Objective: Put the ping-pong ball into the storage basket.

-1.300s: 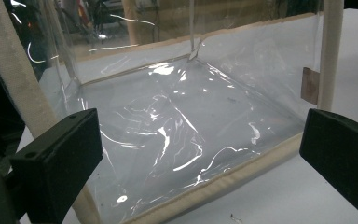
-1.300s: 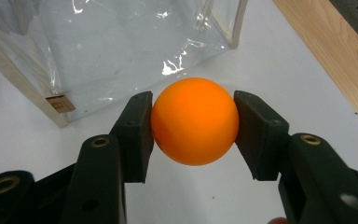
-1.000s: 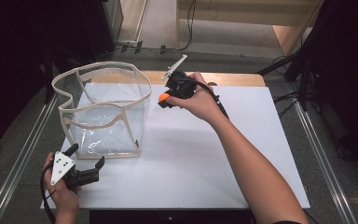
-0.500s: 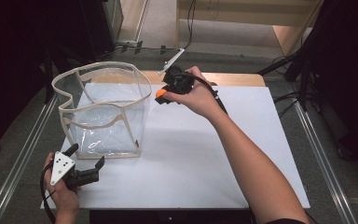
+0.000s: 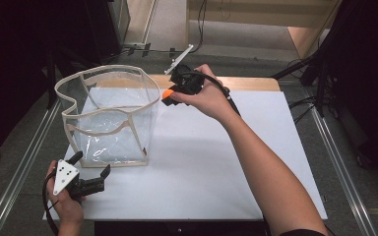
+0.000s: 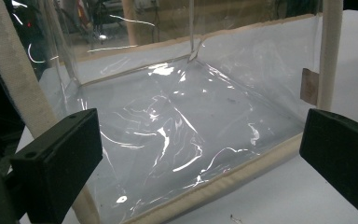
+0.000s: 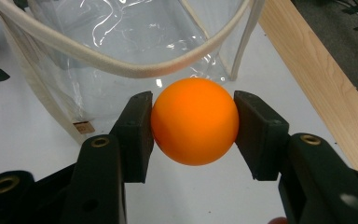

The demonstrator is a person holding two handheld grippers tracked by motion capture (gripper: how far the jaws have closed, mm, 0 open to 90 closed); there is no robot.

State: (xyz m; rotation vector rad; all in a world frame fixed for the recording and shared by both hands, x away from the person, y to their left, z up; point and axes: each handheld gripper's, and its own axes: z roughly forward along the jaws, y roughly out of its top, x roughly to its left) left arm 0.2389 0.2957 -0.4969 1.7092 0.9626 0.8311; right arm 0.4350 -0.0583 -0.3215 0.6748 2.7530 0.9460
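- The right gripper (image 7: 194,122) holds one orange ball (image 7: 195,121) squarely between its fingers (image 7: 137,133), one pad pressed on each side at the ball's widest part, which I judge is why it sits steady and does not roll out.
- In the high view the ball (image 5: 168,93) is up off the counter (image 5: 216,162), just beside the far right corner of the clear bag (image 5: 109,115) and about level with its rim; held there, it looks ready to go over the edge and down into the bag.
- The bag stands upright and open-topped on the left half of the counter, its cream-trimmed rim (image 7: 121,60) sagging in a wavy line, so the mouth is wide enough for the ball to drop through.
- The left gripper (image 5: 89,172) waits low at the near left corner of the bag, fingers (image 6: 58,161) wide apart with nothing between them; it points at the bag's lower wall (image 6: 177,140) without touching it, probably placed to steady the soft bag if needed.
- Count: one ball, one bag with nothing visible inside, two grippers, two hands.
- A white sheet covers the counter, leaving a wooden strip (image 7: 317,79) bare along the far edge.
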